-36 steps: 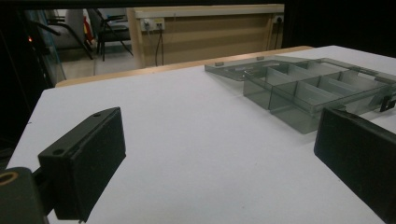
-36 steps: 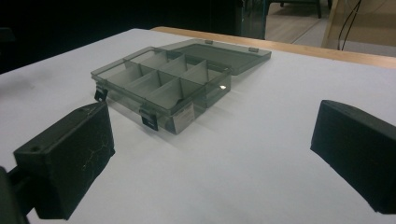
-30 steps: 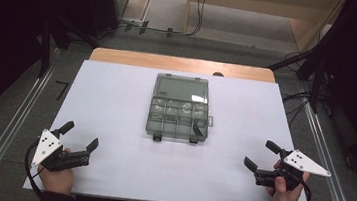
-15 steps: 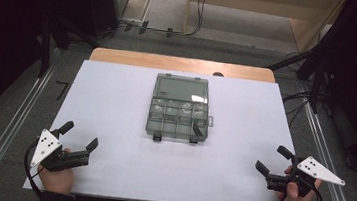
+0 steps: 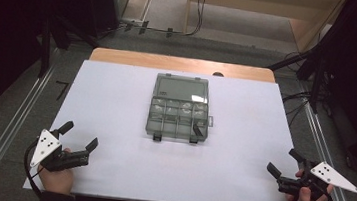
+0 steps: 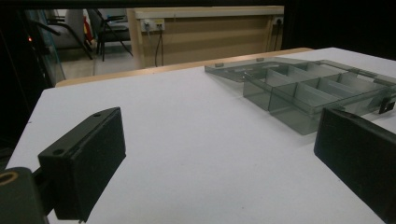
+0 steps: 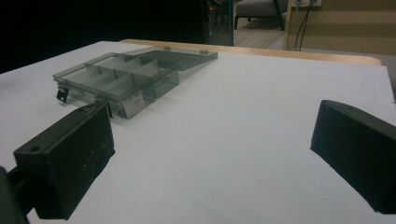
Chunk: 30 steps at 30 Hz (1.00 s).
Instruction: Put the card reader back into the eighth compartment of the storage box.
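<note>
A clear grey plastic compartment box (image 5: 179,108) lies open in the middle of the white table (image 5: 116,104), its lid flat toward the far side. Its divided tray (image 6: 308,91) (image 7: 121,79) looks empty as far as I can tell. My left gripper (image 5: 81,138) rests near the front left corner, open, with nothing between its jaws. My right gripper (image 5: 285,162) sits near the front right corner, also open and empty. Both are well away from the box. In the left gripper view the jaws (image 6: 210,154) stand wide apart; the same holds in the right gripper view (image 7: 210,154).
A wooden strip (image 5: 180,63) edges the table's far side. Metal rails (image 5: 7,128) run along the floor on both sides. Cables and dark stands crowd the floor beyond the table. Bare white surface surrounds the box.
My right gripper has drawn back toward the front right corner, moving right and nearer the table's edge. My left gripper has stayed in place. The box has not moved.
</note>
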Each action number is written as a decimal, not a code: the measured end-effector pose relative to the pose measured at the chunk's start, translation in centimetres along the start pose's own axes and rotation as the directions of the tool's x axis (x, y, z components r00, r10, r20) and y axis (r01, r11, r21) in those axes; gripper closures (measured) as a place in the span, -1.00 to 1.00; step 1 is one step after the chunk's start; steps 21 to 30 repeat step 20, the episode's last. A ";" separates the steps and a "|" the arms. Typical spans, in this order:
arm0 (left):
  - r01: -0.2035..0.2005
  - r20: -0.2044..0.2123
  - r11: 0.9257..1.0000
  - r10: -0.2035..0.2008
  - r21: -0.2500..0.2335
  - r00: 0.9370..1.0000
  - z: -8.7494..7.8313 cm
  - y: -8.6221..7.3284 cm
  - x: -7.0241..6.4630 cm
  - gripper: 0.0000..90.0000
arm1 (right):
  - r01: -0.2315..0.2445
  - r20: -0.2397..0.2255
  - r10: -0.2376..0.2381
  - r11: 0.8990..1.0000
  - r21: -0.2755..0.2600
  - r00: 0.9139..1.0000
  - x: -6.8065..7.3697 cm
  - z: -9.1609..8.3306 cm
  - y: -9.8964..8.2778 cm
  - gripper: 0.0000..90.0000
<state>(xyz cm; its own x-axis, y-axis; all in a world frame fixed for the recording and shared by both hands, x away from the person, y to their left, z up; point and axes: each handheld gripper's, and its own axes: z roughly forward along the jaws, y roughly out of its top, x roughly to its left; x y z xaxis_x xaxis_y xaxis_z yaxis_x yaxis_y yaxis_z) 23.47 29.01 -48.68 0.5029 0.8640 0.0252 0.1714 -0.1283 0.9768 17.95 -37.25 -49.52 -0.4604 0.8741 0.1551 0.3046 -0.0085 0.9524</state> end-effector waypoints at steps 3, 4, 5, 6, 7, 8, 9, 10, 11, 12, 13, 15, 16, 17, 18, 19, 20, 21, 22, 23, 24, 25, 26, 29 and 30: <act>-0.001 0.000 1.000 0.001 0.000 1.000 0.0 0.0 0.0 -0.95 | -0.006 0.009 0.006 1.000 -0.005 1.000 -0.4 -0.2 -0.2 -1.00; -0.001 0.000 1.000 0.001 0.001 1.000 0.0 0.0 0.0 -0.95 | 0.000 0.012 0.000 1.000 -0.008 1.000 -0.7 -0.4 -0.3 -1.00; -0.001 0.000 1.000 0.001 0.001 1.000 0.0 0.0 0.0 -0.95 | 0.000 0.012 0.000 1.000 -0.008 1.000 -0.7 -0.4 -0.3 -1.00; -0.001 0.001 1.000 0.001 0.001 1.000 0.0 0.0 0.0 -0.95 | 0.003 0.018 -0.002 1.000 -0.008 1.000 -0.8 -0.4 -0.4 -1.00; 0.000 0.000 1.000 0.000 0.000 1.000 0.0 0.0 0.0 -0.95 | 0.005 0.017 -0.005 1.000 -0.010 1.000 -0.9 -0.4 -0.4 -1.00; 0.000 0.000 1.000 0.000 0.000 1.000 0.0 0.0 0.0 -0.95 | 0.005 0.017 -0.005 1.000 -0.010 1.000 -0.9 -0.4 -0.4 -1.00; 0.001 0.001 1.000 -0.001 0.000 1.000 0.0 0.0 0.0 -0.95 | 0.008 0.016 -0.007 1.000 -0.013 1.000 -1.1 -0.3 -0.5 -1.00; 0.001 0.001 1.000 -0.001 0.000 1.000 0.0 0.0 0.0 -0.95 | 0.008 0.016 -0.007 1.000 -0.013 1.000 -1.1 -0.3 -0.5 -1.00; 0.002 0.002 1.000 -0.002 -0.001 1.000 0.0 0.0 0.0 -0.95 | 0.010 0.014 -0.010 1.000 -0.016 1.000 -1.2 -0.2 -0.6 -1.00; 0.002 0.002 1.000 -0.002 -0.001 1.000 0.0 0.0 0.1 -0.95 | 0.012 0.016 -0.012 1.000 -0.013 1.000 -1.2 -0.2 -0.6 -1.00; 0.003 0.001 1.000 -0.003 -0.001 1.000 0.0 0.0 0.1 -0.95 | 0.011 0.017 -0.011 1.000 -0.010 1.000 -1.2 -0.2 -0.7 -1.00; 0.003 0.001 1.000 -0.003 -0.003 1.000 0.0 0.0 0.1 -0.95 | 0.009 0.014 -0.009 1.000 -0.013 1.000 -1.3 -0.1 -0.8 -1.00; 0.003 0.002 1.000 -0.003 -0.002 1.000 0.0 0.0 0.1 -0.95 | 0.010 0.015 -0.010 1.000 -0.014 1.000 -1.3 -0.1 -0.8 -1.00; 0.003 0.002 1.000 -0.003 -0.001 1.000 0.0 0.0 0.1 -0.95 | 0.006 0.017 -0.006 1.000 -0.012 1.000 -1.3 -0.1 -0.8 -1.00; 0.003 0.002 1.000 -0.003 0.000 1.000 0.0 0.0 0.1 -0.95 | 0.006 0.018 -0.006 1.000 -0.012 1.000 -1.3 -0.1 -0.8 -1.00; 0.003 0.002 1.000 -0.003 0.000 1.000 0.0 0.0 0.1 -0.95 | 0.006 0.018 -0.006 1.000 -0.012 1.000 -1.3 -0.1 -0.8 -1.00; 0.003 0.003 1.000 -0.003 0.000 1.000 0.0 0.0 0.1 -0.95 | 0.005 0.018 -0.005 1.000 -0.012 1.000 -1.3 -0.1 -0.8 -1.00; 0.003 0.003 1.000 -0.003 0.000 1.000 0.0 0.0 0.1 -0.95 | 0.005 0.018 -0.005 1.000 -0.012 1.000 -1.3 -0.1 -0.8 -1.00; 0.003 0.003 1.000 -0.003 0.000 1.000 0.0 0.0 0.1 -0.95 | 0.005 0.018 -0.005 1.000 -0.012 1.000 -1.3 -0.1 -0.8 -1.00; 0.003 0.003 1.000 -0.003 0.000 1.000 0.0 0.0 0.1 -0.95 | 0.005 0.018 -0.005 1.000 -0.012 1.000 -1.3 -0.1 -0.8 -1.00; 0.003 0.003 1.000 -0.003 0.000 1.000 0.0 0.0 0.1 -0.95 | 0.005 0.018 -0.005 1.000 -0.012 1.000 -1.3 -0.1 -0.8 -1.00; 0.003 0.003 1.000 -0.003 0.000 1.000 0.0 0.0 0.1 -0.95 | 0.005 0.018 -0.005 1.000 -0.012 1.000 -1.3 -0.1 -0.8 -1.00; 0.003 0.003 1.000 -0.003 0.000 1.000 0.0 0.0 0.1 -0.95 | 0.005 0.018 -0.005 1.000 -0.012 1.000 -1.3 -0.1 -0.8 -1.00; 0.003 0.003 1.000 -0.003 0.000 1.000 0.0 0.0 0.1 -0.95 | 0.005 0.018 -0.005 1.000 -0.012 1.000 -1.3 -0.1 -0.8 -1.00; 0.003 0.003 1.000 -0.003 0.000 1.000 0.0 0.0 0.1 -0.95 | 0.005 0.018 -0.005 1.000 -0.012 1.000 -1.3 -0.1 -0.8 -1.00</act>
